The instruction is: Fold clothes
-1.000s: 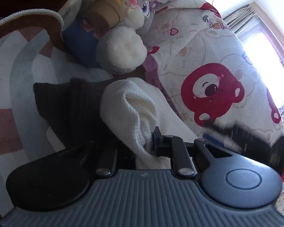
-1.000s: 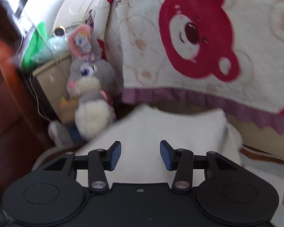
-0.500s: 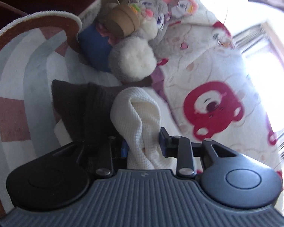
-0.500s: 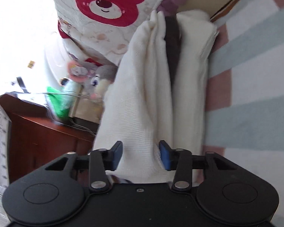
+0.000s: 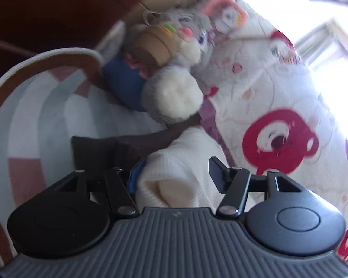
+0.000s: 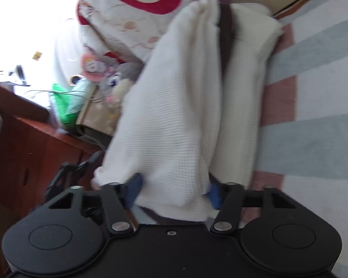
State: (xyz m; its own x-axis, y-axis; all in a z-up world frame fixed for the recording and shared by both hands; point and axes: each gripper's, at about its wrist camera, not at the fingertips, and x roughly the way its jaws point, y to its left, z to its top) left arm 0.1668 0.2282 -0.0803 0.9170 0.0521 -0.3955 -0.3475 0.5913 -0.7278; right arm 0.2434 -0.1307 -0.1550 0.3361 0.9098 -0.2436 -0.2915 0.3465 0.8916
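A cream waffle-knit garment point(image 5: 181, 166) with a dark brown part point(image 5: 104, 148) lies folded on a striped rug. In the left wrist view my left gripper point(image 5: 176, 173) is open, with a cream fold lying between its spread fingers. In the right wrist view the cream garment point(image 6: 178, 115) runs away from me in long folds with a dark brown strip point(image 6: 227, 30) between them. My right gripper point(image 6: 174, 190) is open, its fingers wide on either side of the near end of the cloth.
A grey plush rabbit point(image 5: 174, 69) leans against a bear-print quilt point(image 5: 278, 115) just beyond the garment. Dark wooden furniture point(image 6: 23, 150) stands on the left. The striped rug point(image 6: 313, 92) spreads to the right. A bright window is at upper right.
My left gripper's fingers have spread from gripping the cream fold to wide open. My right gripper's fingers have also widened around the cloth's near end. Both views shifted slightly.
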